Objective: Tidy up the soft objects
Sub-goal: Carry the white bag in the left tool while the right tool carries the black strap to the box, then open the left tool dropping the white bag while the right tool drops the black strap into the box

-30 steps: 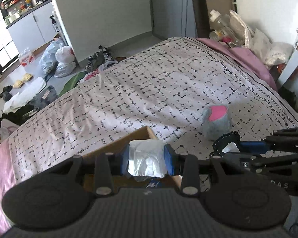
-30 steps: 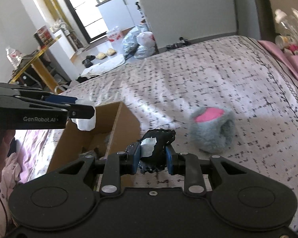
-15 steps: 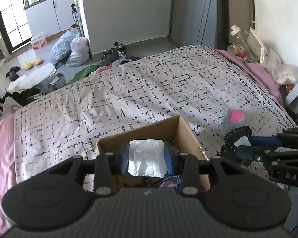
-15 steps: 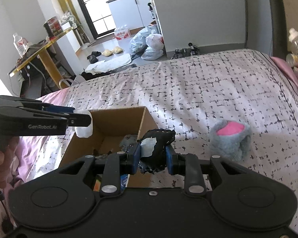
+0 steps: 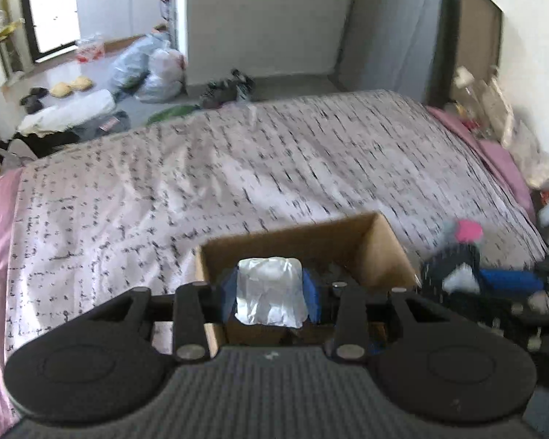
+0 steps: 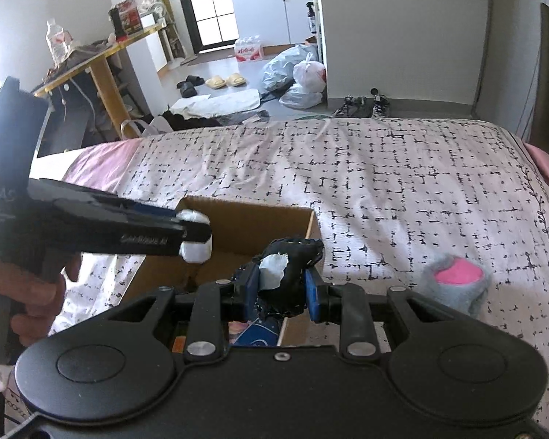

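Note:
My left gripper [image 5: 271, 294] is shut on a white crumpled soft bundle [image 5: 271, 296], held over the near left part of an open cardboard box [image 5: 380, 252] on the bed. The right wrist view shows the same left gripper [image 6: 197, 236] with the white bundle [image 6: 195, 250] above the box [image 6: 245, 219]. My right gripper [image 6: 280, 287] is shut on a black soft item with a white tag [image 6: 289, 270], over the box's near right corner. A grey and pink plush [image 6: 455, 281] lies on the bedspread to the right of the box.
The bed [image 6: 384, 168] has a white spread with a black pattern and pink edges. Coloured items [image 6: 254, 333] lie inside the box. Beyond the bed's far end, shoes [image 6: 362, 104], plastic bags [image 6: 300, 77] and a yellow table [image 6: 102, 55] crowd the floor.
Both grippers have moved left over the bed with their loads, from beside the box to above it. The views have rolled level. The plush now lies further right in both views.

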Demonstrator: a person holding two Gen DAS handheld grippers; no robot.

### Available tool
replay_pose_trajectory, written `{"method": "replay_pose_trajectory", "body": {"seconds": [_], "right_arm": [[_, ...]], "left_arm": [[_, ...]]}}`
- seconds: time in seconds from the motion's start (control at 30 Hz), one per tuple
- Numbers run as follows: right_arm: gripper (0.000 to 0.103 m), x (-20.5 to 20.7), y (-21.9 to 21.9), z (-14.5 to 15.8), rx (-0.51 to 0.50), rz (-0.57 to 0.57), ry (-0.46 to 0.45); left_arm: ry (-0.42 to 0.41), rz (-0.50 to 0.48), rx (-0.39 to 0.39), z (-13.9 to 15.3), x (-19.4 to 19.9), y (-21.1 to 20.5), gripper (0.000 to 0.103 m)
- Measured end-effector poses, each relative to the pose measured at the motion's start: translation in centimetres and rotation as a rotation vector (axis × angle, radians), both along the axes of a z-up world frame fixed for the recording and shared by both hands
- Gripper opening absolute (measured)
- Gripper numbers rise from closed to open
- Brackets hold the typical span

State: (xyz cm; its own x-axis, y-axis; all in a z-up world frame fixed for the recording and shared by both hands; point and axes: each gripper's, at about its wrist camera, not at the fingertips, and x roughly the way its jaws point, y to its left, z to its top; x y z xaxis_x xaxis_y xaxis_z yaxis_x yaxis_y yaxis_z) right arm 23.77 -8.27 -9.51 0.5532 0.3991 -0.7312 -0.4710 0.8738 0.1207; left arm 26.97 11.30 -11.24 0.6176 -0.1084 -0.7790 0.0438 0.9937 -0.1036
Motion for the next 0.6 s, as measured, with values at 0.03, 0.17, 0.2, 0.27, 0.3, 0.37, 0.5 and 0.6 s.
{"method": "replay_pose_trajectory", "body": {"seconds": [0.03, 0.17, 0.2, 0.27, 0.3, 0.37, 0.5, 0.6], "right_arm": [[0.027, 0.0, 0.3, -0.2, -0.004, 0.000, 0.005], [0.027, 0.0, 1.5, -0.7, -0.018, 0.014, 0.014], [0.027, 0.0, 1.7, -0.8, -0.018, 0.018, 0.014], [0.027, -0.1, 2.3, -0.8, -0.020, 0.025, 0.013], [0.027, 0.0, 2.5, -0.7, -0.021, 0.031, 0.011], [0.027, 0.0, 3.0, -0.7, -0.023, 0.039, 0.005], [0.029, 0.5, 3.6, -0.7, -0.015, 0.044, 0.007], [0.046, 0.5, 3.7, -0.6, 0.003, 0.055, -0.009]], "left_arm": [[-0.004, 0.009, -0.006, 0.0, 0.1, 0.1, 0.040], [-0.004, 0.023, -0.021, 0.3, 0.3, 0.5, 0.054], [-0.007, 0.031, -0.031, 0.4, 0.3, 0.7, 0.056], [-0.007, 0.042, -0.054, 0.5, 0.2, 1.0, 0.058], [-0.007, 0.049, -0.059, 0.6, 0.1, 1.2, 0.059], [-0.011, 0.061, -0.056, 0.8, 0.0, 1.4, 0.065], [-0.017, 0.096, -0.040, 1.1, -0.6, 1.9, 0.070], [-0.002, 0.116, -0.029, 1.2, -0.8, 2.2, 0.071]]}}
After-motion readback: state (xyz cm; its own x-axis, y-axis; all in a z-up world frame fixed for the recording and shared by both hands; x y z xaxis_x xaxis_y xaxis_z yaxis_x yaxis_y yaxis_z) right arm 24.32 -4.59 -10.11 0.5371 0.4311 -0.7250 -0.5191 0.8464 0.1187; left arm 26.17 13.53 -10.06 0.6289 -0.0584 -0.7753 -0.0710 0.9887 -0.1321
